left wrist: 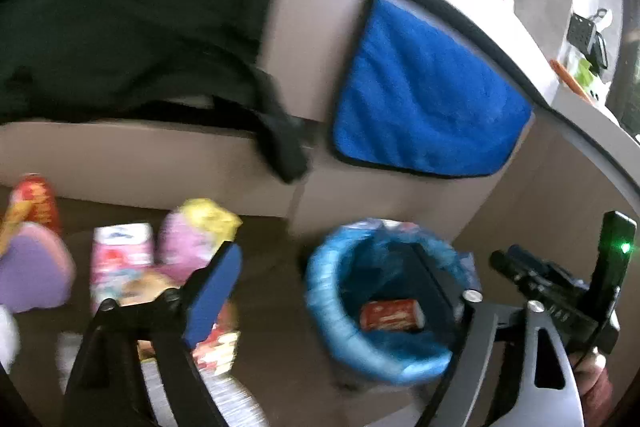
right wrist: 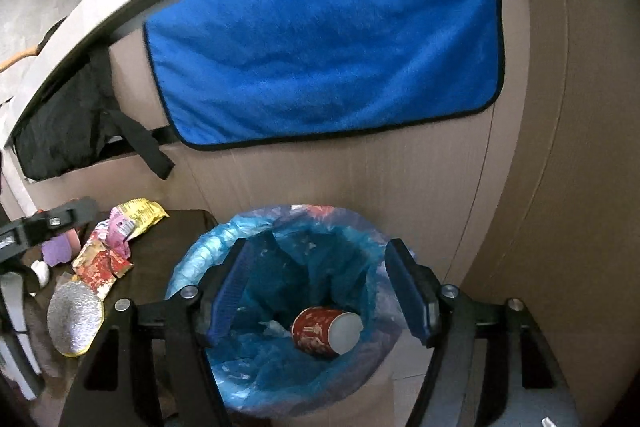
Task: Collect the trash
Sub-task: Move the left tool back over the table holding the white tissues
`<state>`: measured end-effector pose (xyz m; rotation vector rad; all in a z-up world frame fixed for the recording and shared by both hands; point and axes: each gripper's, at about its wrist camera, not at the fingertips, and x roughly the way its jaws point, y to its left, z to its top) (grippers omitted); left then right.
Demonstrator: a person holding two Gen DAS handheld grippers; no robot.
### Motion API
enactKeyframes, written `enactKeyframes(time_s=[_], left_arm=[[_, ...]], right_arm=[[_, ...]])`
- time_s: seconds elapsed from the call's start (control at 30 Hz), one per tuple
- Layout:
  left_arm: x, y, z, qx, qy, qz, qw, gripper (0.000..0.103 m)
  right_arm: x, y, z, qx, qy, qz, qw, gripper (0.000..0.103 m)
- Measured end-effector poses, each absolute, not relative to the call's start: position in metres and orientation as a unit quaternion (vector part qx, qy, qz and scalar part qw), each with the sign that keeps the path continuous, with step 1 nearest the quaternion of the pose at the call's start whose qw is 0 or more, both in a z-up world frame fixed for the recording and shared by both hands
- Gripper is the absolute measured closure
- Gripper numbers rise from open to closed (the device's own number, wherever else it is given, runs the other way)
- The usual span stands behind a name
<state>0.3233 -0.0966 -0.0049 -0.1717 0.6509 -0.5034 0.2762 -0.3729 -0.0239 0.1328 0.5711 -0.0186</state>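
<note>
Behind everything a blue towel (right wrist: 324, 51) is hanging; my right gripper (right wrist: 320, 291) is hovering wide open over the bin (right wrist: 192, 263), red paper cup (right wrist: 324, 331) lying inside at lower centre; my left gripper (left wrist: 320, 291) is gaping empty beside wrappers (left wrist: 120, 259) at lower left.

Cup (right wrist: 326, 331) on its side in the bin (right wrist: 200, 259), wrappers (right wrist: 120, 239) left of it, towel (right wrist: 324, 55) behind.

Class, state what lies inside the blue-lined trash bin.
Inside the trash bin, a red paper cup lies on its side on the blue liner. Anything beneath the crumpled liner is hidden.
</note>
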Motion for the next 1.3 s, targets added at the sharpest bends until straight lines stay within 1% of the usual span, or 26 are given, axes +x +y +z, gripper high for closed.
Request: enactKeyframes(time_s=[0.1,0.27,0.4,0.63,0.87,1.07,1.13,1.2,1.3], left_arm=[[0.309,-0.059,-0.001,-0.08,0.318,-0.218,0.919,0.018],[0.279,0.012,0.007,-0.079,0.292,-0.154,0.941,0.018],[0.264,0.06,0.005,-0.088,0.282,-0.109,0.949,0.018],[0.25,0.126,-0.024,-0.112,0.313,-0.071,0.94,0.018],[0.243,0.162,-0.054,-0.117,0.335,-0.059,0.933,0.018],[0.254,0.163,-0.066,-0.093,0.345,-0.066,0.932,0.019],[0.262,0.157,-0.07,-0.077,0.353,-0.07,0.93,0.025],[0.271,0.15,-0.074,-0.057,0.362,-0.064,0.928,0.029],[0.285,0.142,-0.082,-0.039,0.375,-0.054,0.925,0.029]], right_arm=[[0.27,-0.359,-0.016,0.062,0.273,-0.001,0.96,0.037],[0.258,-0.309,-0.01,0.028,0.272,0.028,0.961,0.037],[0.251,-0.261,-0.011,-0.001,0.279,0.063,0.958,0.034],[0.254,-0.193,-0.018,-0.021,0.315,0.149,0.937,0.034],[0.26,-0.146,-0.036,-0.046,0.354,0.19,0.914,0.034],[0.264,-0.129,-0.048,-0.045,0.375,0.205,0.903,0.034],[0.266,-0.126,-0.052,-0.046,0.379,0.203,0.902,0.034],[0.267,-0.124,-0.054,-0.045,0.381,0.203,0.901,0.034],[0.267,-0.126,-0.055,-0.041,0.382,0.204,0.9,0.034]])
